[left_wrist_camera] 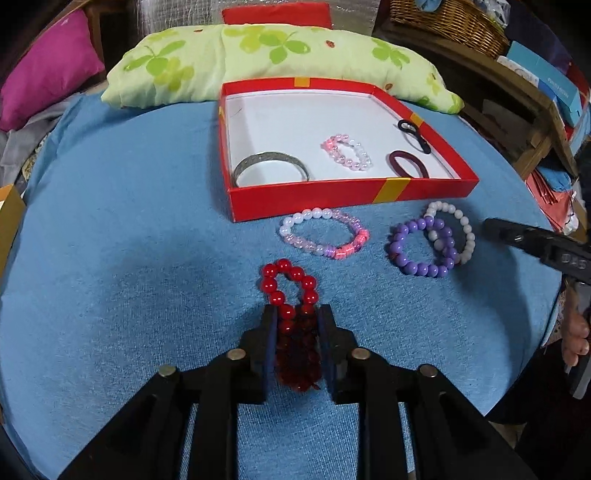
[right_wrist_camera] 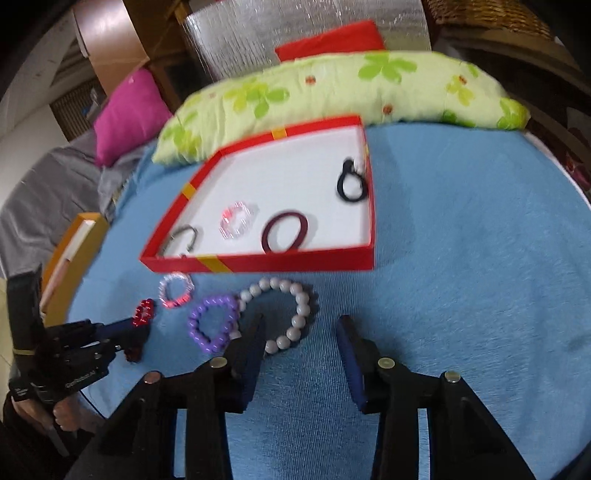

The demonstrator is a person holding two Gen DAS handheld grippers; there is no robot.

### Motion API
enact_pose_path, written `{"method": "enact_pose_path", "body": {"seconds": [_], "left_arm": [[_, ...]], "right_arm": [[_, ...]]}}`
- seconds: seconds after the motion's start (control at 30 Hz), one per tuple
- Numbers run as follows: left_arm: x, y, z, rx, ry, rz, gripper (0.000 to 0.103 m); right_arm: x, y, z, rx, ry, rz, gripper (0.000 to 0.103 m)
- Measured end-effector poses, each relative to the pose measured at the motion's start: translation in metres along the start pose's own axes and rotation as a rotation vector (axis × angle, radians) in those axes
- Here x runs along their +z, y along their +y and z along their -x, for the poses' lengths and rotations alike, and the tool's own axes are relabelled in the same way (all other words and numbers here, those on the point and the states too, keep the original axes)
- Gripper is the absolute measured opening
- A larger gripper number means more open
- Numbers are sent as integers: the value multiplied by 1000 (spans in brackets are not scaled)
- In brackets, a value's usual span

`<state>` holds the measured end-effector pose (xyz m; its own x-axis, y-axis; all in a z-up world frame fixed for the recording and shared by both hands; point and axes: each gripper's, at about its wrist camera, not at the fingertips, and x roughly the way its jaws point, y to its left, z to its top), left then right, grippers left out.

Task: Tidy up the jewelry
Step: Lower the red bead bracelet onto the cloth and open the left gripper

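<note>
My left gripper (left_wrist_camera: 297,314) is shut on a red bead bracelet (left_wrist_camera: 290,286), whose far loop sticks out past the fingertips on the blue cloth; it also shows in the right wrist view (right_wrist_camera: 144,314). My right gripper (right_wrist_camera: 301,323) is open and empty, just before a white bead bracelet (right_wrist_camera: 295,310) that overlaps a purple bead bracelet (right_wrist_camera: 212,325). A pink and white bead bracelet (left_wrist_camera: 325,232) lies in front of the red box (left_wrist_camera: 351,190). The box holds a silver bangle (left_wrist_camera: 271,168), a small pink bracelet (left_wrist_camera: 347,151), a maroon hair tie (left_wrist_camera: 408,162) and a black hair tie (left_wrist_camera: 413,134).
A green flowered pillow (left_wrist_camera: 258,55) lies behind the box. A magenta cushion (left_wrist_camera: 48,66) sits at the far left. An orange box (right_wrist_camera: 74,254) stands at the left edge of the blue cloth (left_wrist_camera: 110,240). A wooden shelf with a wicker basket (left_wrist_camera: 450,18) stands at the right.
</note>
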<state>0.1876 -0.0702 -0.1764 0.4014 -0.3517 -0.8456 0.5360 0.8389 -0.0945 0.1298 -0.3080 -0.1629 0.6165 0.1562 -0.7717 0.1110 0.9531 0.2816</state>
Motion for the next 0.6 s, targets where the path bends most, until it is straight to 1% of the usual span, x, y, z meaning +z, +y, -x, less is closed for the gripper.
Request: {"method": "enact_pose_path", "body": {"seconds": [0.03,0.07,0.1,0.13,0.2,0.27,0.3,0.33,0.37,0.43,0.5,0.6], "left_arm": [[0,-1,0,-7,1,-4,41],[0,-2,1,-9,1,-9,54],[0,-4,1,0,-1,-17,60],[-1,-6,2,16,-1,-29,60],[-1,-6,1,24,8,-42,61],[-1,-5,2,21,11,-46,61],[-2,-4,2,20,13,-47,61],[-2,-4,2,20,15,-48,62],[-3,-3,3,21,17,-49,62],[-4,-2,4,22,19,-51,62],[-6,0,6,22,21,-54,62],[-8,0,6,24,23,-64,62]], "right_arm": [[0,0,-6,-9,16,-5,42],[0,-1,-9,-16,26,-9,41],[0,-1,-12,-25,33,-15,42],[1,-1,-15,-30,35,-18,42],[3,0,-20,-46,34,-15,41],[3,4,-25,-73,28,11,34],[3,7,-27,-90,30,30,27],[4,10,-28,-112,29,54,14],[3,13,-29,-126,29,78,10],[3,17,-28,-140,32,107,10],[3,15,-24,-190,29,118,10],[6,-1,-16,-239,23,79,10]]}}
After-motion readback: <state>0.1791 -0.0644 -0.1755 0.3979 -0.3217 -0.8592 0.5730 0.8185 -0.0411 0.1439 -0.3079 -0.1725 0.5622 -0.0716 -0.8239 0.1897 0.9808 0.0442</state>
